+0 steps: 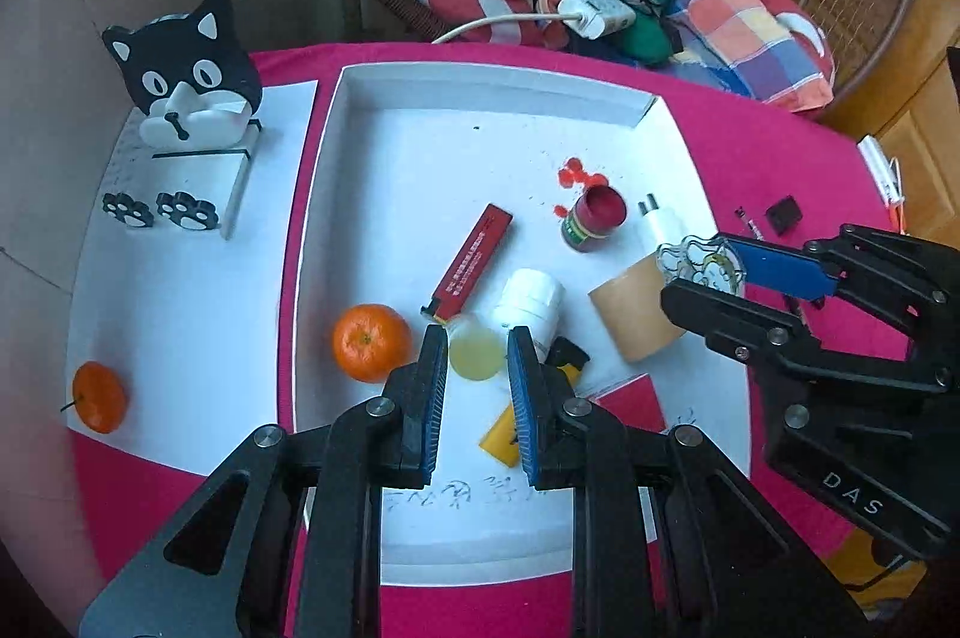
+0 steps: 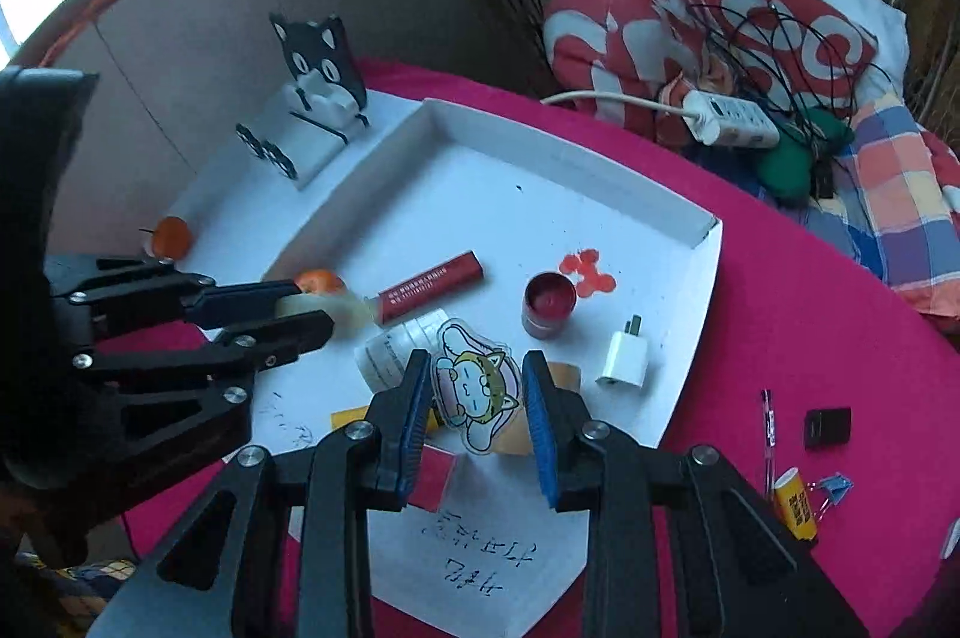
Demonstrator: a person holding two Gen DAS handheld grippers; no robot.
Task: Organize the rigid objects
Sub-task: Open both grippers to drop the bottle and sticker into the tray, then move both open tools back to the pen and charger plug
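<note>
Lower centre of both frames: left gripper [image 1: 477,356] jaws straddle pale yellow translucent disc [image 1: 477,353], contact unclear; right gripper [image 2: 477,386] jaws gape around clear cartoon-cat acrylic charm [image 2: 474,392], propped upright for pickup inside white cardboard tray [image 2: 660,242].

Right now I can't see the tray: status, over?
Left gripper open around yellowish round piece. Right gripper open around cartoon acrylic charm. White bottle and tape roll crowd close.

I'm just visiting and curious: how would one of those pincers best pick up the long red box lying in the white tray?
Probably across its narrow width near the middle, coming straight down from above. The long red box lies flat and slanted in the white tray, its long sides bare at mid-length. Its lower end is crowded by the yellowish round piece and white bottle.
</note>
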